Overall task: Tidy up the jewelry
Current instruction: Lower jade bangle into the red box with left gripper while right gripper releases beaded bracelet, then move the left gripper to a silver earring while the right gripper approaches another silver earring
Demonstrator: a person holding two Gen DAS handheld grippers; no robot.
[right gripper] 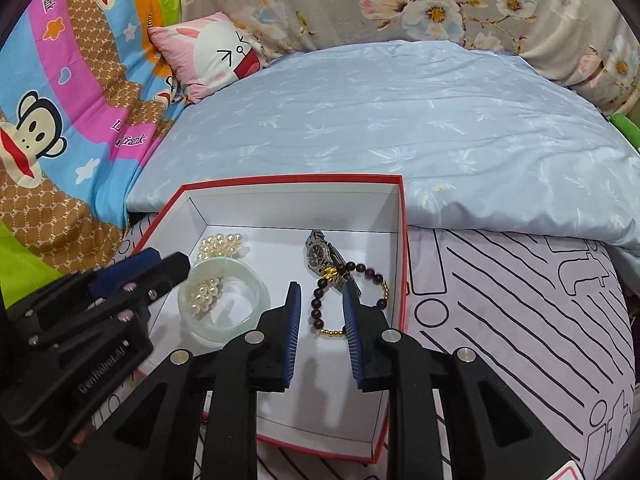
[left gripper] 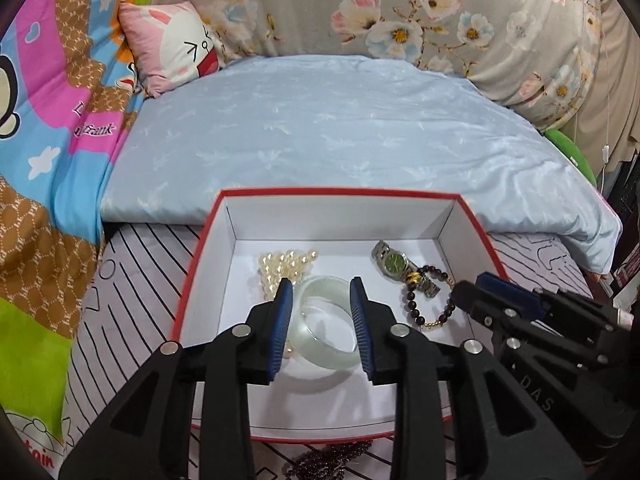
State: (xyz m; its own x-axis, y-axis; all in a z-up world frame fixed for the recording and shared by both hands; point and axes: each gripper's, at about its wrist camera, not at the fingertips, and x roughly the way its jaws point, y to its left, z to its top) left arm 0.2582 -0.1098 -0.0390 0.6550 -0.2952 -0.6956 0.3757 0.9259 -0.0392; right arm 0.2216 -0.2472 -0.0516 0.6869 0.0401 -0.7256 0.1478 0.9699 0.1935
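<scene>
Looking down into the red-edged box (left gripper: pixel 472 216) on the bed, we see our left hand-held gripper (left gripper: pixel 322 328) released, its pads either side of the jade bangle (left gripper: pixel 320 354) without pressing it. Our right hand-held gripper (right gripper: pixel 320 332) is also released, straddling the dark bead bracelet (right gripper: pixel 320 308), which lies toward the box's right wall with the watch (right gripper: pixel 320 254) just behind. Pearls (right gripper: pixel 220 246) lie behind the bangle. Outside the near wall, a dark bead strand (left gripper: pixel 332 460) awaits; our left gripper looks nearer.

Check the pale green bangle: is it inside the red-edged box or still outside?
Inside. The bangle lies flat on the white floor of the box, beside the pearls, between the left gripper jaws, which stand open around it.
</scene>
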